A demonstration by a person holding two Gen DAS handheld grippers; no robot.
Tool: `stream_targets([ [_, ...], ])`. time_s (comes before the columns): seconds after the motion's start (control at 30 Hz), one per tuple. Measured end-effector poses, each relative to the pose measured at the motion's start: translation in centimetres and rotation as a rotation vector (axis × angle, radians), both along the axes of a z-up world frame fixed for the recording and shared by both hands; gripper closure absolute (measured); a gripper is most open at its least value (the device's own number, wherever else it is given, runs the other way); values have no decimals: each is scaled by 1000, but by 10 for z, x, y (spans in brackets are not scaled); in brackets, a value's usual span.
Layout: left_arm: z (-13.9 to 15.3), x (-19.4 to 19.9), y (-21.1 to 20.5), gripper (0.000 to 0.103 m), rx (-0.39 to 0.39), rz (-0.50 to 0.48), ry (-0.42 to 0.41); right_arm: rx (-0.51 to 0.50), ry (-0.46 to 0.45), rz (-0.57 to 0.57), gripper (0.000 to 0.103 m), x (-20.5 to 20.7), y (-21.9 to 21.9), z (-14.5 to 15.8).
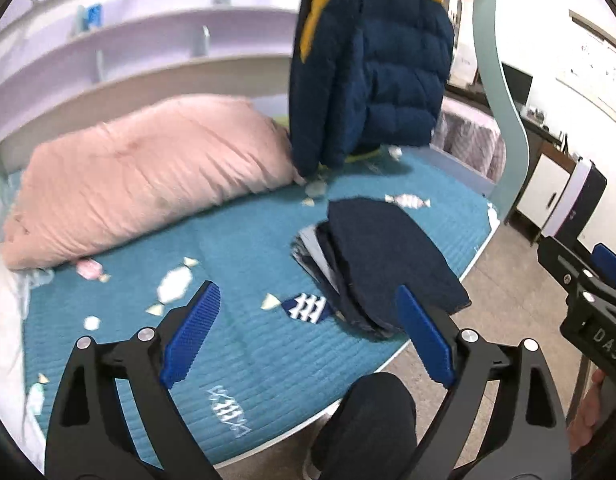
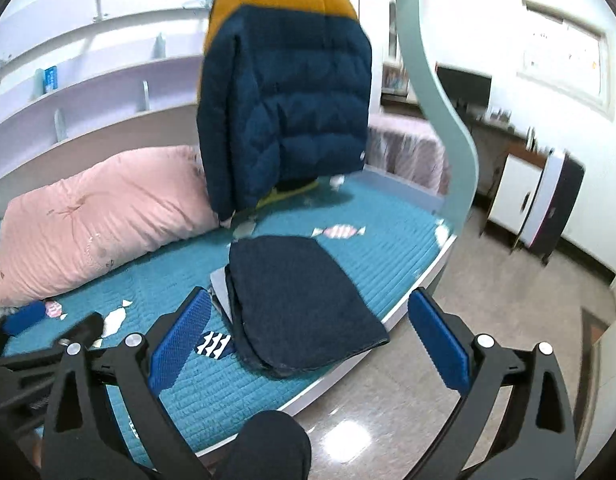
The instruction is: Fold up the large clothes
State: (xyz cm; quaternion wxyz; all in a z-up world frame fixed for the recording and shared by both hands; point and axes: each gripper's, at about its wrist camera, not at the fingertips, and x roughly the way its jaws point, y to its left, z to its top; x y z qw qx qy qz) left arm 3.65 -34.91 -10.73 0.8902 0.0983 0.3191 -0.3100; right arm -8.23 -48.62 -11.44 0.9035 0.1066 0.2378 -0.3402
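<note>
Folded dark navy garment [image 1: 392,260] lies flat on the bed [image 1: 243,332], on the teal quilted cover with candy print, near the bed's front edge, one corner reaching just about to that edge; a paler layer peeks out along its left side. Behind it a navy and mustard puffer jacket [image 1: 372,68] hangs upright, its hem touching or just above the cover, cannot tell which. Pink duvet [image 1: 147,176] bunched along the back left of the bed, apart from the folded garment. Pale lilac shelves [image 1: 107,48] run along the wall behind the bed. A curved mint post [image 1: 504,120] rises at the bed's right end; beyond it white cabinets [image 2: 520,196] and a dark monitor [image 2: 464,86] along the right wall. Glossy tiled floor [image 2: 508,296] to the right of the bed is open. Wide bare stretch of cover between duvet and garment, and left of the garment toward the front edge

Left gripper [image 1: 308,332] spread wide, nothing between the blue pads, above the bed's front edge, garment just past its right fingertip. Right gripper [image 2: 308,336] also spread wide and empty, garment framed between its fingers but not touched. A dark-trousered knee [image 2: 267,448] shows below, at the bed's edge
</note>
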Motion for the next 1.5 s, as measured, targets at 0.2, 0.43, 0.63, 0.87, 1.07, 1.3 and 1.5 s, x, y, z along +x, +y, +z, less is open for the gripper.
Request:
stream_targets([
  [0.2,34,-34,47,6,4,69,-117,-13,-75,31,8,-28,42,23],
  [0.43,57,-64,86,5,14,150,-145,-43,-95,75,8,-48,81,40],
  [0.63,71,-80,104,5,-14,159,-153,-45,-93,95,8,-55,97,42],
  [0.87,80,-97,113,5,-31,152,-175,-63,-109,116,8,-63,107,47],
  [1.07,85,-109,116,5,-48,164,-200,-80,-119,122,8,-68,113,51],
  [1.3,88,-109,123,5,-62,189,-192,-94,-126,147,8,-66,119,55],
  [1.5,87,-106,125,5,-58,207,-191,-95,-124,158,8,-64,119,57],
])
